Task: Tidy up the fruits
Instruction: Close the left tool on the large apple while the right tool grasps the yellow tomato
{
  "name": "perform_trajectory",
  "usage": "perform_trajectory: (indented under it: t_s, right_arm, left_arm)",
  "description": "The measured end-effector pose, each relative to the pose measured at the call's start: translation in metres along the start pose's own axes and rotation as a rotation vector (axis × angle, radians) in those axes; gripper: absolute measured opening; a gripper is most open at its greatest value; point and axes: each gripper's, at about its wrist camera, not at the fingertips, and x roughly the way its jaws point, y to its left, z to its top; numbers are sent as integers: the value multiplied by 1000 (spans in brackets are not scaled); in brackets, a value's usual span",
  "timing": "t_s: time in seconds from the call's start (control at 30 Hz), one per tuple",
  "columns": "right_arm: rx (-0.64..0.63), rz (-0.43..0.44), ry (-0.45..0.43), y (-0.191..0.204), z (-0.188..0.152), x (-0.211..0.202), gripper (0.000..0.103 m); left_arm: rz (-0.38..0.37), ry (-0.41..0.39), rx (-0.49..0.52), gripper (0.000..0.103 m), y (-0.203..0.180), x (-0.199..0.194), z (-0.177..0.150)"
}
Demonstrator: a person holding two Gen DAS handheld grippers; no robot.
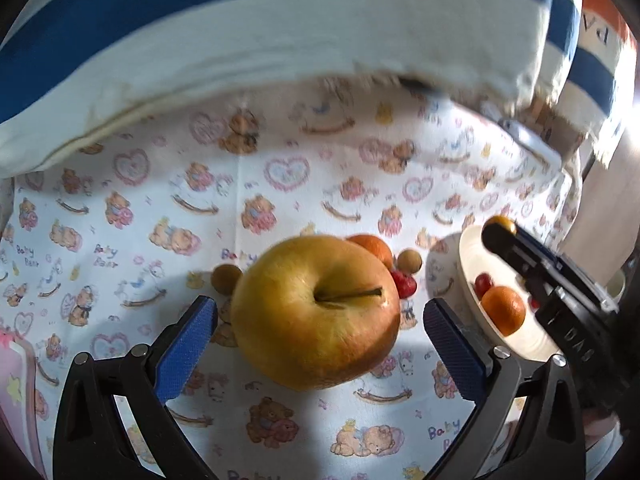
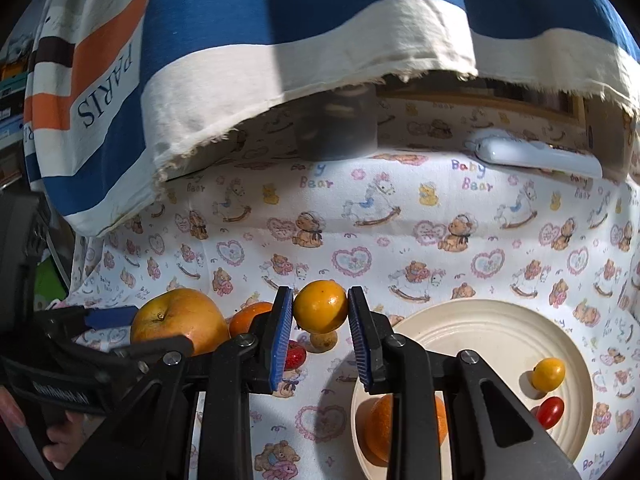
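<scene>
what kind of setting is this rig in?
Likely a home, not a lab: a table under a Baby Bear print cloth, a striped PARIS fabric draped behind, and loose fruit such as an apple beside a cream plate.

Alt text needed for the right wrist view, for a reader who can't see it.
The right gripper pinches a small yellow-orange fruit above a bear-print cloth. A cream plate at lower right holds an orange and two small tomatoes; a large apple sits left.
</scene>
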Motion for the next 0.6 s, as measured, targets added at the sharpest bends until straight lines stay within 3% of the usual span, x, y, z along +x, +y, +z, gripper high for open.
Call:
perform_trajectory:
  t_s: [0.2,0.4,0.6]
  right_arm:
    - [-9,2,9,1,-3,4,29]
    - [-32,7,0,5,-4,3,29]
    - [-46,20,14,9,-4,5,29]
  left_arm:
    - [67,48,87,102,-14,13,-4]
    - [99,101,44,102,-3,31,-4]
    - [82,92,36,102,-1,32,-6]
